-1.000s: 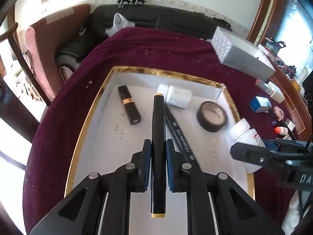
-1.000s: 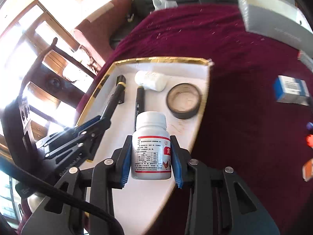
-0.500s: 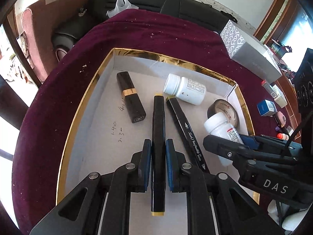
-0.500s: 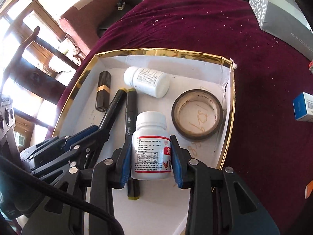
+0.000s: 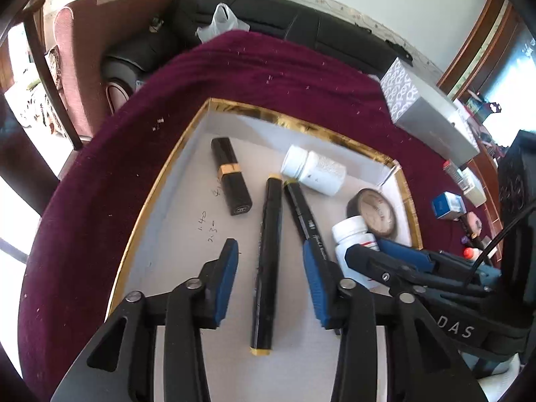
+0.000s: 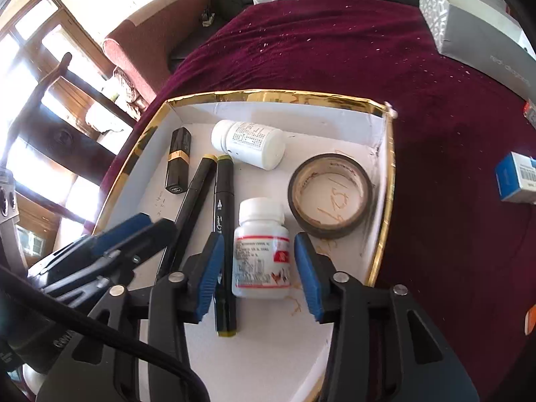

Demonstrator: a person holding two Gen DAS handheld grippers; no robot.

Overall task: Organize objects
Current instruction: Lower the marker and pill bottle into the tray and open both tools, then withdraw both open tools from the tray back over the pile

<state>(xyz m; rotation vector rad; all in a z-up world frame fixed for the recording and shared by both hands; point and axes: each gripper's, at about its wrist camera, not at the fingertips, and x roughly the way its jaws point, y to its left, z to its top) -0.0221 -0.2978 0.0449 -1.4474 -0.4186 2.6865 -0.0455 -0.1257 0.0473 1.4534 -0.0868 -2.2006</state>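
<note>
A gold-rimmed white tray lies on the maroon cloth. My left gripper is open, its pads either side of a black marker with yellow ends that lies flat in the tray. A second black marker lies beside it. My right gripper is open around a white pill bottle with a red label that stands upright in the tray. A black lipstick, a lying white bottle and a tape roll are also in the tray.
A grey patterned box sits on the cloth at the back right. A small blue box and other small items lie right of the tray. A black sofa and chairs stand behind the table.
Both grippers have opened. The left has let go of the yellow-ended marker, which now lies in the tray. The right has let go of the pill bottle, which now stands in the tray.
</note>
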